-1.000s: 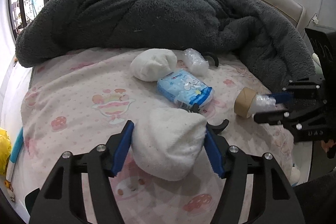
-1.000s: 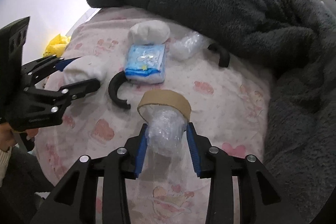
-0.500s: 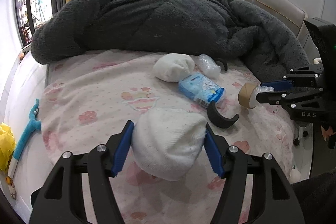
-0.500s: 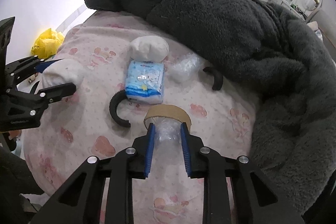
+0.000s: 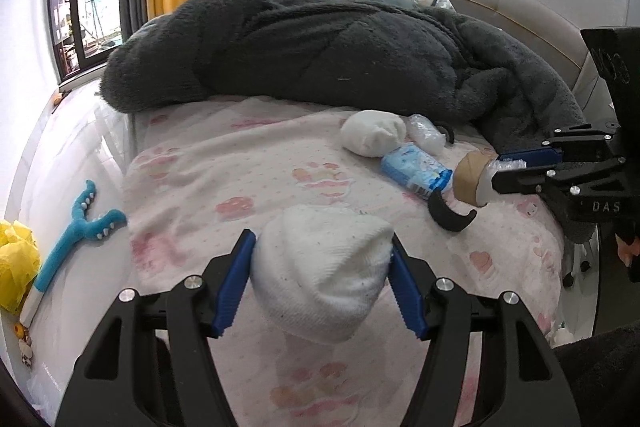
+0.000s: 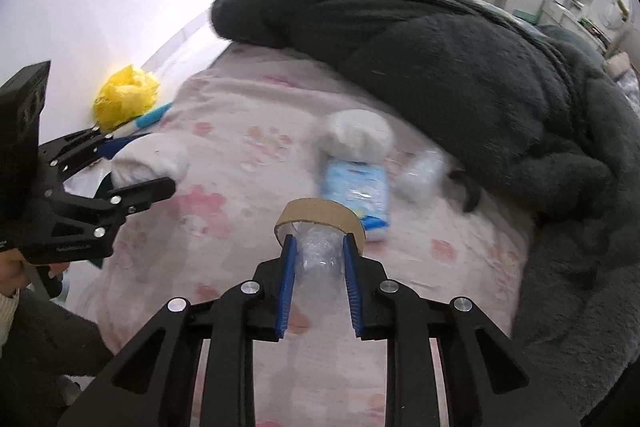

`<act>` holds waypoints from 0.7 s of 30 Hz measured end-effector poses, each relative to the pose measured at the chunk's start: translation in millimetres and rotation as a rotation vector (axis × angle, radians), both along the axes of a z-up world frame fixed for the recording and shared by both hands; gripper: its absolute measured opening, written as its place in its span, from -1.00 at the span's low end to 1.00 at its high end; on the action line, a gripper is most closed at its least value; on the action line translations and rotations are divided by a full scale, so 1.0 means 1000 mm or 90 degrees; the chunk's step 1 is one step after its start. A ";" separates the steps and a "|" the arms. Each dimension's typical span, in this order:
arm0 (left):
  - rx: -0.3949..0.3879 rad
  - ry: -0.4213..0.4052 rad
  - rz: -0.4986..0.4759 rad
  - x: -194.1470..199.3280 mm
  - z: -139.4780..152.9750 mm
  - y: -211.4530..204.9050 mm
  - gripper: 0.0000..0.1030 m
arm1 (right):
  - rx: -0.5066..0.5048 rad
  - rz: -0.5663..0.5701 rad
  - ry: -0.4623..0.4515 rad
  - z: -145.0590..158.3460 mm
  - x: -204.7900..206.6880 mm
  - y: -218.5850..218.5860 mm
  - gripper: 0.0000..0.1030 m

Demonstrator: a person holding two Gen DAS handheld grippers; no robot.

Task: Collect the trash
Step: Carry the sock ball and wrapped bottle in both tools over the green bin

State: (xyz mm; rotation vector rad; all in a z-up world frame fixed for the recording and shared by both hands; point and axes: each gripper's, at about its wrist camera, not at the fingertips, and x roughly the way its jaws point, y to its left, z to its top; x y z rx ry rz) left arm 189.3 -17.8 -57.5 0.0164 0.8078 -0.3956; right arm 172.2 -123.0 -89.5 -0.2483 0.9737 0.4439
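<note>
My left gripper [image 5: 321, 239] is shut on a white rolled cloth bundle [image 5: 324, 279], held above the pink bed sheet [image 5: 240, 167]. In the right wrist view the left gripper [image 6: 148, 163] shows at the left with the bundle [image 6: 150, 157] between its fingers. My right gripper [image 6: 319, 239] is shut on a crumpled clear plastic wad [image 6: 320, 259] that sticks out of a cardboard tape ring [image 6: 320, 217]. The left wrist view shows the right gripper [image 5: 498, 171] and ring [image 5: 468, 175] at the right, lifted off the sheet.
On the sheet lie a second white bundle [image 5: 372, 137], a blue tissue pack [image 5: 416, 173], a clear plastic crumple [image 5: 426, 133] and a black curved piece [image 5: 448, 213]. A dark grey blanket [image 5: 320, 47] covers the far half. A yellow bag [image 6: 124, 99] and teal toy [image 5: 76, 231] lie beside the bed.
Both grippers have risen and drawn back from the bed with their loads. The right jaws have narrowed on the plastic wad, and the ring has come off the sheet.
</note>
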 end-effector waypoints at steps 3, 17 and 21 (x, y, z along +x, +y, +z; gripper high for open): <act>0.003 -0.001 0.008 -0.006 0.001 0.011 0.30 | -0.007 0.029 0.014 -0.008 -0.005 0.022 -0.55; 0.019 0.007 0.053 -0.050 -0.003 0.065 0.30 | -0.032 0.076 0.012 -0.009 -0.032 0.071 -0.55; 0.017 0.008 0.064 -0.063 -0.003 0.079 0.30 | -0.085 0.076 0.014 -0.019 -0.039 0.083 -0.55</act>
